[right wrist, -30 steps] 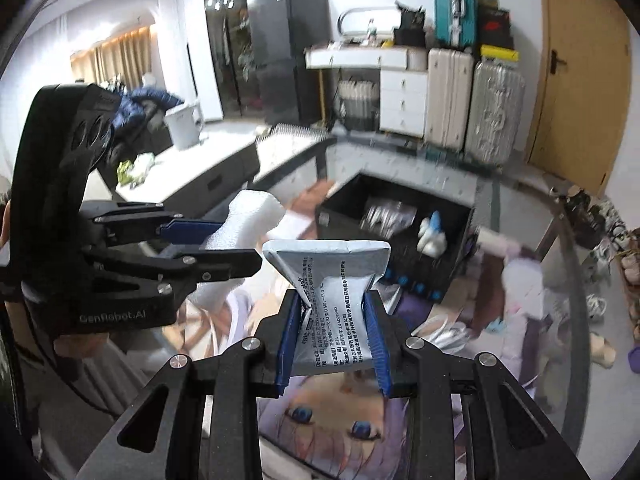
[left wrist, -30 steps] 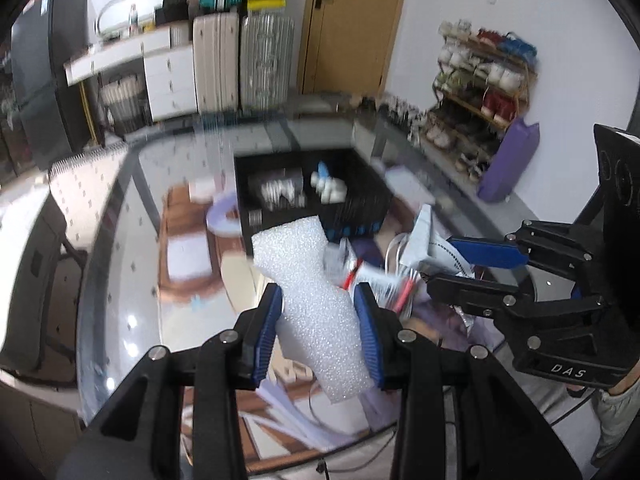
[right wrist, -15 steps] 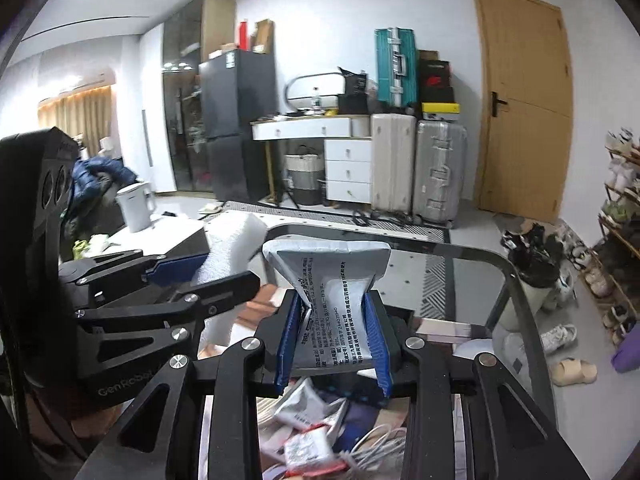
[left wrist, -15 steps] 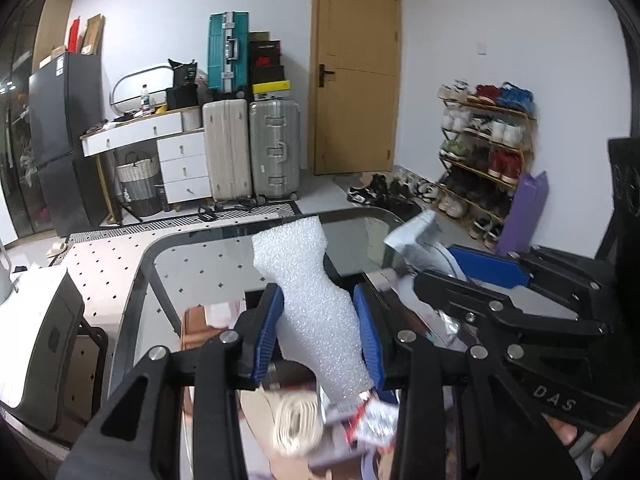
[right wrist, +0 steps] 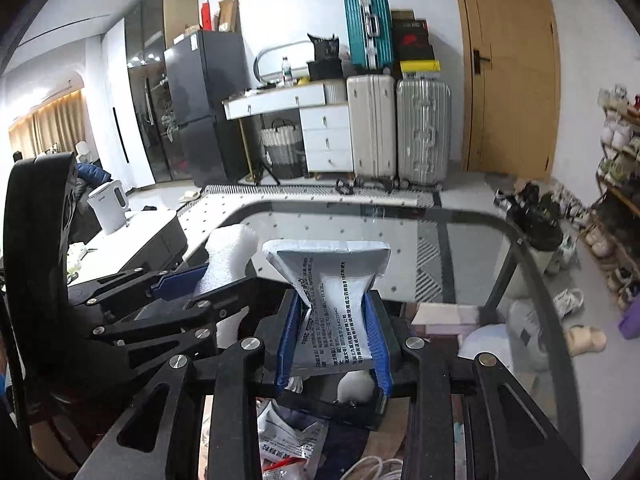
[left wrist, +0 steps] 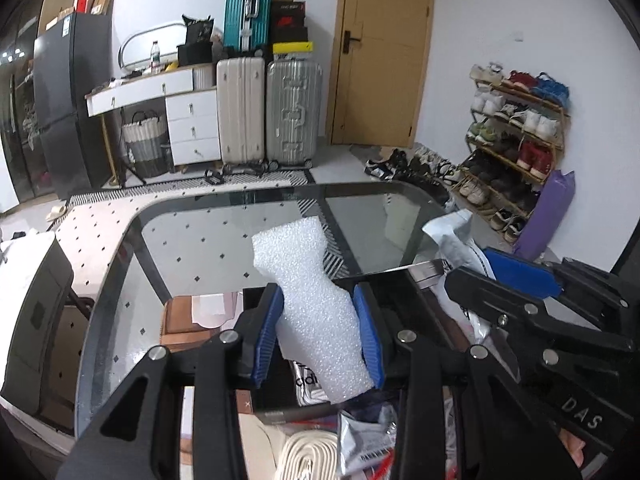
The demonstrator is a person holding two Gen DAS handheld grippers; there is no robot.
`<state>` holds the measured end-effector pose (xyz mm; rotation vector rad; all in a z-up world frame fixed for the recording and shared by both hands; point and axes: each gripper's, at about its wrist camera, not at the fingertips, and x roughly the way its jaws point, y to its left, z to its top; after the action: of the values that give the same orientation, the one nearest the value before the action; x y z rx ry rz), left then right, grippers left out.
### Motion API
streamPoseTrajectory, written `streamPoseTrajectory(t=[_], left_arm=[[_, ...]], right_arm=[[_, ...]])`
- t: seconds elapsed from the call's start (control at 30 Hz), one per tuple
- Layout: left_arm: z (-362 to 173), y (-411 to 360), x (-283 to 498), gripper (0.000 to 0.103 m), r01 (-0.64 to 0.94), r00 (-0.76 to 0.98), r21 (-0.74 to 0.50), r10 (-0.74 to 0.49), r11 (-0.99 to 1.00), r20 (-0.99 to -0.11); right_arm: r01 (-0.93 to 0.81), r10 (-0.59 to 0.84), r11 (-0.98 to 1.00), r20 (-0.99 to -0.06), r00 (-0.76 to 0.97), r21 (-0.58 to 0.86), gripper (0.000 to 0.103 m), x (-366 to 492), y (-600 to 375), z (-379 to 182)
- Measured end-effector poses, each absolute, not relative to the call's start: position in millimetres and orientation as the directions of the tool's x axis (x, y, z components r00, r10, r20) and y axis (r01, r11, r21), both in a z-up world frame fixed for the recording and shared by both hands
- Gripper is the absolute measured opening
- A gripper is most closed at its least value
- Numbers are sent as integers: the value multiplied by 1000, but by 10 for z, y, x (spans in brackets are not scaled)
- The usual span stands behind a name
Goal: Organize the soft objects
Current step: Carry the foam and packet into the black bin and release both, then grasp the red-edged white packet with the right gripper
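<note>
My left gripper (left wrist: pixel 318 330) is shut on a white foam piece (left wrist: pixel 308 292) and holds it above a black bin (left wrist: pixel 400 280) on the glass table (left wrist: pixel 200 248). My right gripper (right wrist: pixel 332 338) is shut on a grey printed packet (right wrist: pixel 334 300), also held above the black bin (right wrist: pixel 352 412). In the left wrist view the right gripper (left wrist: pixel 520 280) is at the right with the packet (left wrist: pixel 456 240). In the right wrist view the left gripper (right wrist: pixel 176 280) is at the left with the foam (right wrist: pixel 230 256).
Below the grippers lie loose packets (right wrist: pixel 288 436), a white cord (left wrist: pixel 308 456) and a brown notebook (left wrist: pixel 188 320). Suitcases (left wrist: pixel 272 112), a white cabinet (left wrist: pixel 176 120) and a door (left wrist: pixel 380 52) stand beyond the table. A shoe rack (left wrist: pixel 516 136) is at the right.
Both grippers tilted up from looking down into the bin to looking across the room, then dipped slightly. Each keeps its hold on its object.
</note>
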<state>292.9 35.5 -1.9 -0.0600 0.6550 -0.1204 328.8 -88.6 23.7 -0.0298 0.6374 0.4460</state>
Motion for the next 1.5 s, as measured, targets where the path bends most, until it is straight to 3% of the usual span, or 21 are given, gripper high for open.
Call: streamPoseTrajectory(t=[0.47, 0.77, 0.83, 0.9, 0.97, 1.1, 1.27, 1.5], left_arm=[[-570, 257, 3308, 36, 68, 646, -126, -140, 990, -751], [-629, 228, 3263, 37, 73, 629, -108, -130, 991, -767], [-621, 269, 3255, 41, 66, 626, -122, -136, 990, -768], [-602, 289, 3230, 55, 61, 621, -140, -147, 988, -770], [-554, 300, 3218, 61, 70, 621, -150, -161, 986, -767], [-406, 294, 3074, 78, 83, 646, -102, -131, 991, -752], [-335, 340, 2811, 80, 105, 648, -72, -123, 992, -752], [-557, 347, 2496, 80, 162, 575, -30, -119, 986, -810]], right_arm=[[-392, 412, 898, -701, 582, 202, 32, 3702, -875, -459], [-393, 427, 890, -722, 544, 231, 36, 3686, -900, -605], [-391, 432, 889, -719, 544, 238, 39, 3669, -914, -593], [-379, 439, 889, -715, 544, 257, 42, 3652, -970, -577], [-372, 456, 883, -707, 540, 285, 49, 3618, -1035, -529], [-401, 466, 875, -698, 544, 271, 51, 3454, -1120, -399], [-448, 468, 861, -723, 509, 242, 51, 3143, -1145, -342], [-570, 403, 816, -803, 439, 98, 51, 2726, -915, -608]])
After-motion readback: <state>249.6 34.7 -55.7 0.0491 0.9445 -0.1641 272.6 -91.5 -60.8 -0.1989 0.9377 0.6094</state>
